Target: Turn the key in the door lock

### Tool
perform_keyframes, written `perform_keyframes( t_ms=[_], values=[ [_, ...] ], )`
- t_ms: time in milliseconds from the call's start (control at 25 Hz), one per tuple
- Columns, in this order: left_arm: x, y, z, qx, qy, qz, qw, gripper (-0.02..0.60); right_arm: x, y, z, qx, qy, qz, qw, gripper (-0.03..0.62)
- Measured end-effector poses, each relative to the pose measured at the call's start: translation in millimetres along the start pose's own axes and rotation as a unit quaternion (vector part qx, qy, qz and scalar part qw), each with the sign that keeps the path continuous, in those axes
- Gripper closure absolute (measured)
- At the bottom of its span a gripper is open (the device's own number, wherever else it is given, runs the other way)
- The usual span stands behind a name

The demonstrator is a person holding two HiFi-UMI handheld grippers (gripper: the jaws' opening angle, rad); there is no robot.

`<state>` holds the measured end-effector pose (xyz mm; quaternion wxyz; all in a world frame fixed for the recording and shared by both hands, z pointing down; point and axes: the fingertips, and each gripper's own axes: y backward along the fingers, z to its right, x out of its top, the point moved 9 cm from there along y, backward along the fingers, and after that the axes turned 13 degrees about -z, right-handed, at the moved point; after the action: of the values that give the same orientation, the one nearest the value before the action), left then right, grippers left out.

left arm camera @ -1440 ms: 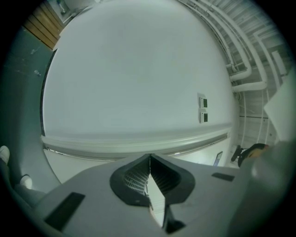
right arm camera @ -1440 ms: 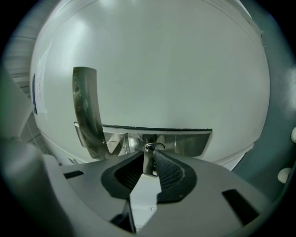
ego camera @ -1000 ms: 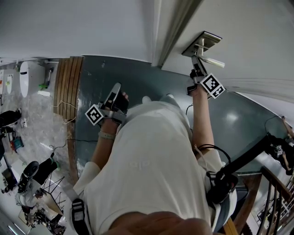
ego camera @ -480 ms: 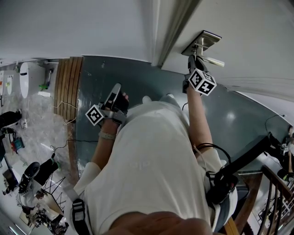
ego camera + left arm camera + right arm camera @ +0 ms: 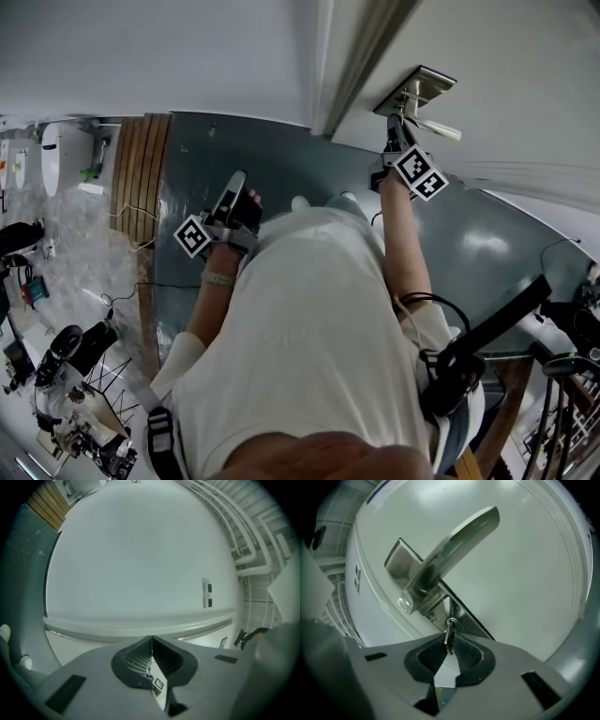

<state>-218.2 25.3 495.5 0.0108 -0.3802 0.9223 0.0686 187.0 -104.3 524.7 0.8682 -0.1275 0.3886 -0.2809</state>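
Two grippers noted. Right gripper [image 5: 450,644] is up at the white door [image 5: 525,573], far right in the head view. Its fingers [image 5: 469,656] have just been closing and now grasp the small silver metal key [image 5: 449,638], which sits in the keyhole just below the brushed steel lever handle [image 5: 454,545]. Left gripper [image 5: 151,641] is well apart to the left, fingers [image 5: 136,660] clenched together on nothing.

A wooden slatted strip [image 5: 139,164] borders the grey floor [image 5: 487,244], with cluttered gear [image 5: 70,394] beyond.
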Motion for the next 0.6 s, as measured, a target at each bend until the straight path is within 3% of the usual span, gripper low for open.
perform_keyframes(
  t_ms=[280,480,600],
  values=[
    [-4.5,-6.4,5.7,0.001,-0.003,-0.003,1.0000,0.572,6.0,9.1,-0.4,0.012,-0.013,-0.007,1.000,0.546],
    [-2.0,-4.8,4.5,0.004,-0.006,0.000,1.0000,0.574,0.2,5.4,3.9,0.074,-0.100,0.000,0.992,0.546],
    [-2.6,-5.8,6.4,0.008,-0.010,0.001,0.9999,0.572,-0.8,4.4,8.5,0.120,-0.166,0.007,0.979,0.546]
  ],
)
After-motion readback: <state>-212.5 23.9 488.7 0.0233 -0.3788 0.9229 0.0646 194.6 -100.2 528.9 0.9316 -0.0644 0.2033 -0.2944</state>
